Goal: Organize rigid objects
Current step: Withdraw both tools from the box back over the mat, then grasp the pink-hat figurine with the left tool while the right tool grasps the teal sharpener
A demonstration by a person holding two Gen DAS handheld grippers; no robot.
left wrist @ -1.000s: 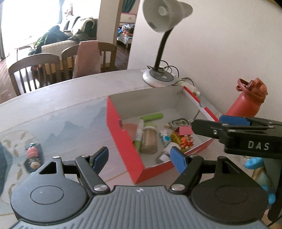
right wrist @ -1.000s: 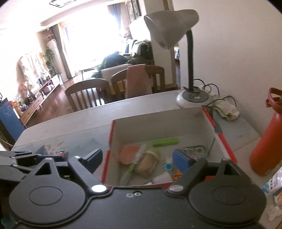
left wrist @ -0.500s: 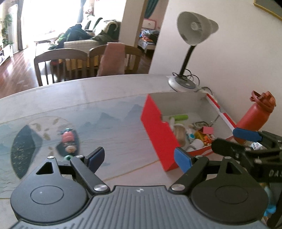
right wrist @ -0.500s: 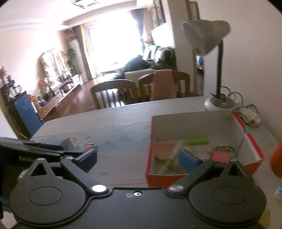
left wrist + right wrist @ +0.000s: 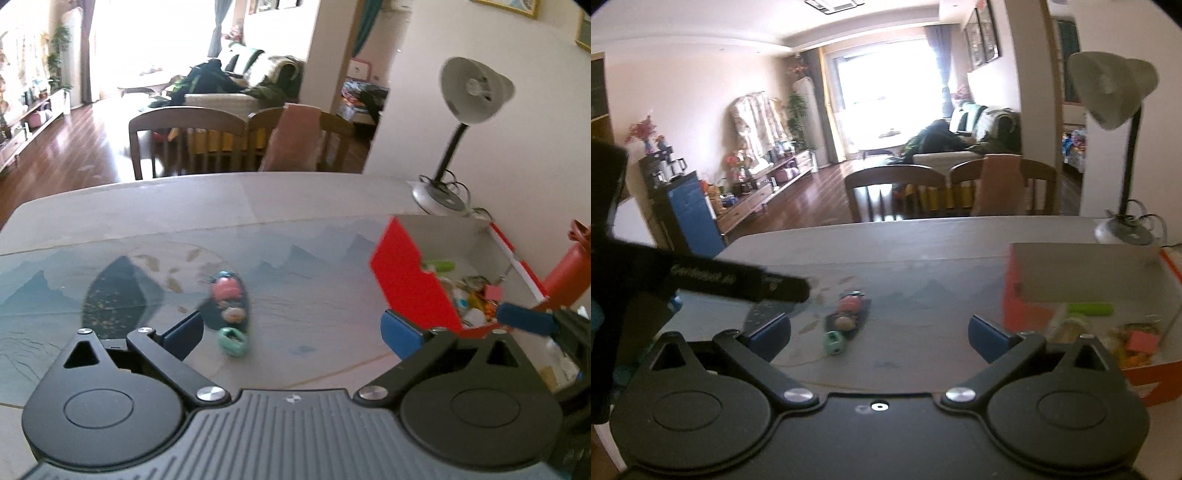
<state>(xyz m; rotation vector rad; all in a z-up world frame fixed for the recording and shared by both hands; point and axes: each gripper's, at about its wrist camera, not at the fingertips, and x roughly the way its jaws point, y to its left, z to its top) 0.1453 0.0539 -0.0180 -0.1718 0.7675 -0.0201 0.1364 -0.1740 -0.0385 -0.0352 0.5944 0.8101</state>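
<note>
I'm holding left gripper (image 5: 291, 334) jaws apart, empty | right gripper (image 5: 879, 338) jaws apart, empty | toy (image 5: 229, 306) lying mid-table (image 5: 295, 206), box (image 5: 406, 284) sitting right

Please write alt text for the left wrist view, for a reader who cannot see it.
The open left gripper points over a table at a small dark tray of toy food with a mint-green die beside it. To the right is an open red cardboard box of small items.

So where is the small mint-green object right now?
The mint-green object lies on the table, left of the red box, at the near end of a dark tray; the open left gripper frames it near its left finger.
</note>
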